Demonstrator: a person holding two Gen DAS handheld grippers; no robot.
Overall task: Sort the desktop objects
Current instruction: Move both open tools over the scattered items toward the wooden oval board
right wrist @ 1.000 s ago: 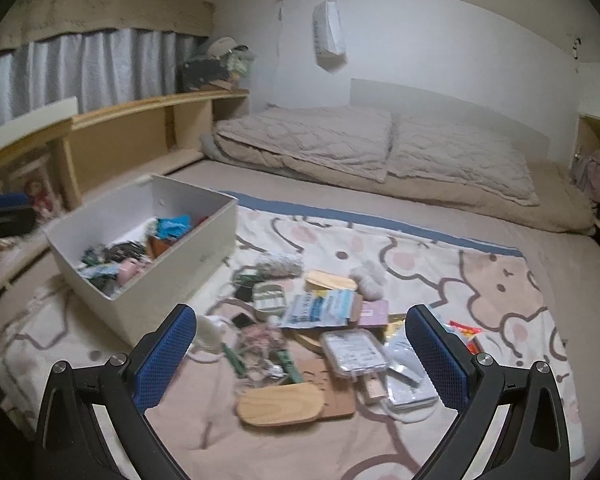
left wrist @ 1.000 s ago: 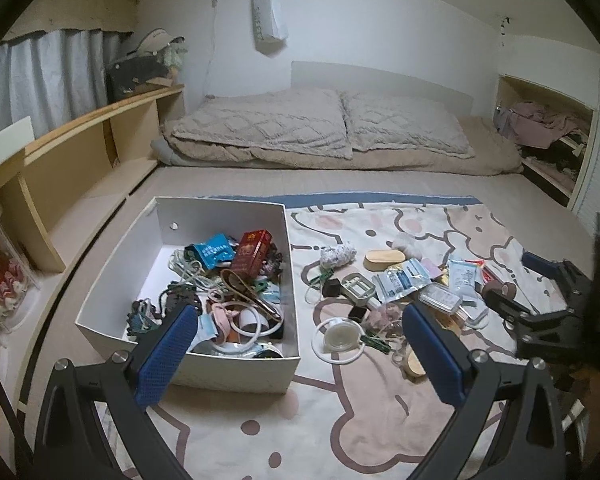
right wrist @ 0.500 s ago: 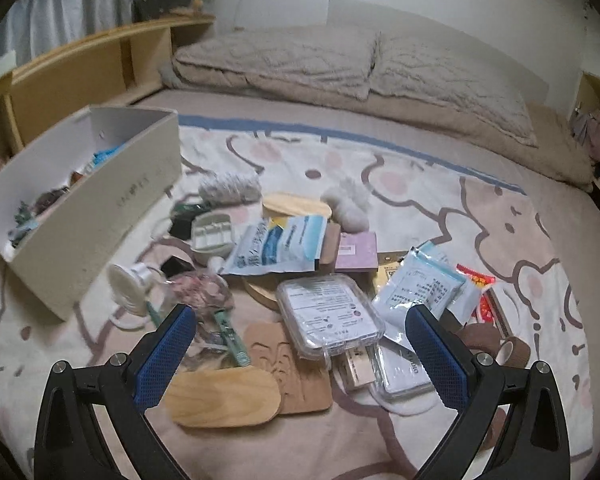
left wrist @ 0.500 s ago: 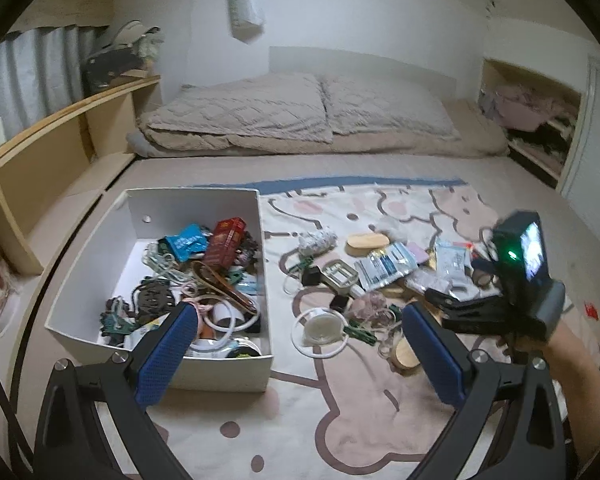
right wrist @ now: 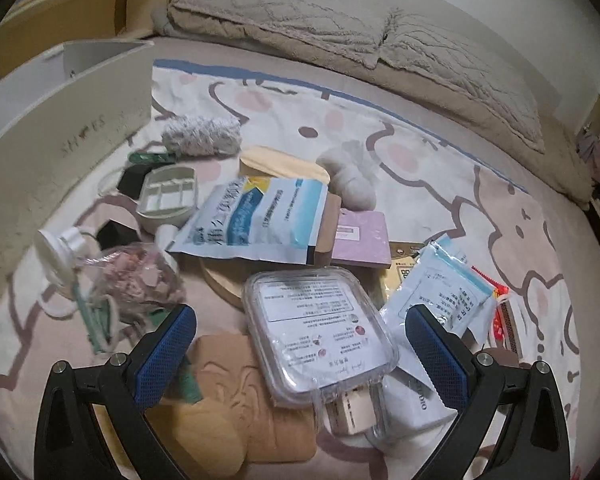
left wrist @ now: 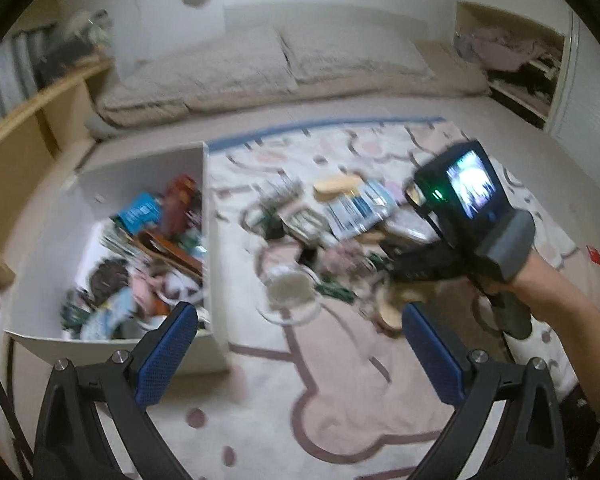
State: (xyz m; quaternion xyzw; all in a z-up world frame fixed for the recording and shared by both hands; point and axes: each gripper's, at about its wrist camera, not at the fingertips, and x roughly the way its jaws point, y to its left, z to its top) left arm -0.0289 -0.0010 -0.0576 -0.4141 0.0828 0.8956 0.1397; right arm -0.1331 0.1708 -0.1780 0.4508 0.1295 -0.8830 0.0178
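Note:
A heap of small objects lies on a cartoon-print blanket. My right gripper is open, low over the heap, its blue pads either side of a clear plastic case with a printed label. Around the case lie a blue-and-white pouch, a wooden lid, a bag of pink bits and a compartment tray. My left gripper is open with nothing in it, above the blanket beside the white box, which holds several sorted items. The right gripper's body and an arm show at the right in the left wrist view.
The white box's wall stands left of the heap. Pillows and a beige quilt lie at the far end of the bed. A wooden shelf runs along the left, and an open closet is far right.
My right gripper has dropped and moved forward, closing in on the heap until the clear case sits between its pads. The left wrist view has swung and blurred; both stay open.

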